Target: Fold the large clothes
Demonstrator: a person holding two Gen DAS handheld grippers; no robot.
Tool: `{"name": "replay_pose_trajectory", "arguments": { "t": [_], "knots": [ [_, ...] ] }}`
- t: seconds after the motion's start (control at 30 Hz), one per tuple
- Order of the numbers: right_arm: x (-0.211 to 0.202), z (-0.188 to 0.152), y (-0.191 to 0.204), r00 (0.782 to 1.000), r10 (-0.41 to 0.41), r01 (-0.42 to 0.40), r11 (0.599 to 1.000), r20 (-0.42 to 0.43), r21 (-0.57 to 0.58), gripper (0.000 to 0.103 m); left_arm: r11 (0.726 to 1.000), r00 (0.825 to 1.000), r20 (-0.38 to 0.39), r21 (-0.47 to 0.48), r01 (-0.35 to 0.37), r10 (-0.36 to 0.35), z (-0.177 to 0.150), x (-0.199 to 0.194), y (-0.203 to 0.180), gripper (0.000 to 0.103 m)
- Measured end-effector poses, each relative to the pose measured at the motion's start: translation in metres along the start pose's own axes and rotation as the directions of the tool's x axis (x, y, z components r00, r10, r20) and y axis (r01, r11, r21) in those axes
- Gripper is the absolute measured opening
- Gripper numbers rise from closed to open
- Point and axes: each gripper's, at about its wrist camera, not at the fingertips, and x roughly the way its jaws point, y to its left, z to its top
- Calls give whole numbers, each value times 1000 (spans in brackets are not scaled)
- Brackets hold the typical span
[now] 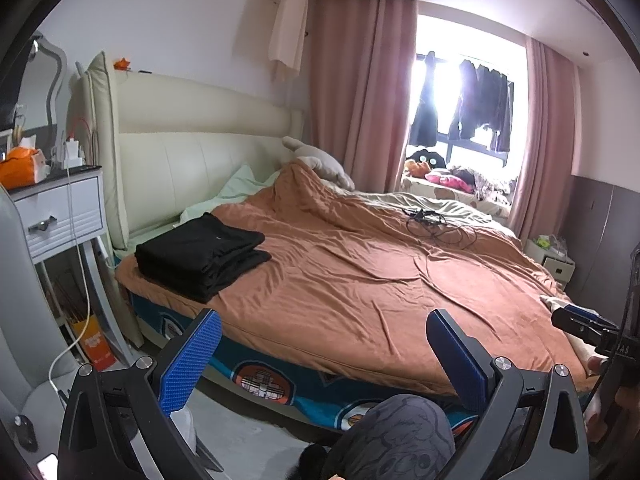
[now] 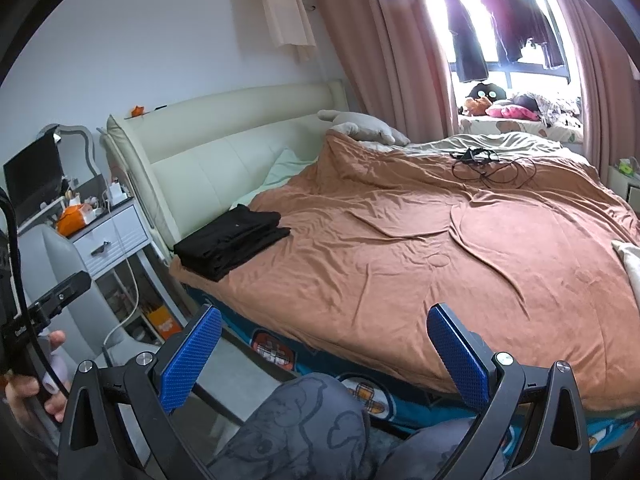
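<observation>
My left gripper [image 1: 324, 356] and my right gripper [image 2: 324, 354] have black frames, blue dotted pads [image 1: 191, 360], and silver screws [image 2: 503, 359]. My trousers [image 2: 304, 428] are grey, with cartoon prints.

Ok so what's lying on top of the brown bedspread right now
On the brown bedspread lie a folded stack of black clothes near the headboard and a tangle of black cables toward the window. Whatever is beneath the stack or the spread is covered.
</observation>
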Motion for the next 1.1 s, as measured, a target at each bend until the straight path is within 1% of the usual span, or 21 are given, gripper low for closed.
{"name": "replay_pose_trajectory", "arguments": {
  "t": [0.23,0.53,1.1],
  "knots": [
    [-1,1,-3,1000,1,-1,1000,5,20,103,1000,1000,-2,23,-10,10,3,0,-4,103],
    [4,-1,-4,1000,1,-1,1000,-4,26,103,1000,1000,-6,23,-21,21,4,1,-4,103],
    [-2,-4,-1,1000,-17,17,999,3,34,103,999,1000,2,32,-4,4,2,-5,-9,103]
  ]
}}
